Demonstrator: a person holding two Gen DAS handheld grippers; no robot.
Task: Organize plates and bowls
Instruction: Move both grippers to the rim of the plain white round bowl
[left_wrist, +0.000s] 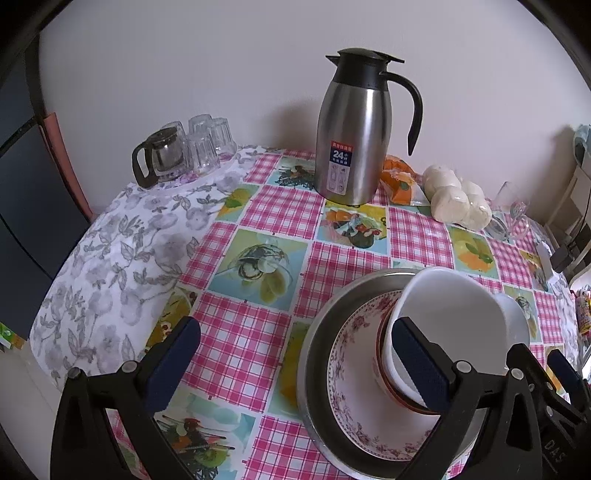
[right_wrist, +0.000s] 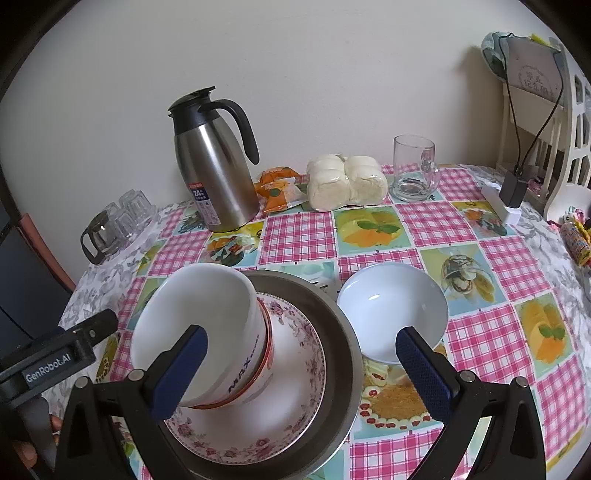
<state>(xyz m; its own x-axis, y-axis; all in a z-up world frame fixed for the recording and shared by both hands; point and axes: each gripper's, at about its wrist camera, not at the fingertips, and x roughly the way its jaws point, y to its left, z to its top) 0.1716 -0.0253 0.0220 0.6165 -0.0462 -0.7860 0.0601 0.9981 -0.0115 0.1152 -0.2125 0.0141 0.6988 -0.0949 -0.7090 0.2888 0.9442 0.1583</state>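
Note:
A metal plate (right_wrist: 332, 325) holds a floral plate (right_wrist: 295, 406), and a tall white bowl with a red band (right_wrist: 207, 317) stands in it, tilted. A shallow white bowl (right_wrist: 391, 310) sits on the table to the right of the stack. My right gripper (right_wrist: 299, 373) is open, hovering above the stack's right edge. My left gripper (left_wrist: 295, 365) is open, left of the stack; the metal plate (left_wrist: 321, 350), floral plate (left_wrist: 354, 387) and tall bowl (left_wrist: 454, 325) lie by its right finger (left_wrist: 421, 365). The shallow bowl (left_wrist: 517, 317) peeks out behind.
A steel thermos jug (right_wrist: 214, 173) stands at the back. Beside it lie an orange snack packet (right_wrist: 277, 192), bagged white buns (right_wrist: 347, 184) and a glass mug (right_wrist: 413, 170). A glass teapot with upturned glasses (left_wrist: 181, 151) sits at the back left. A charger (right_wrist: 509, 199) lies right.

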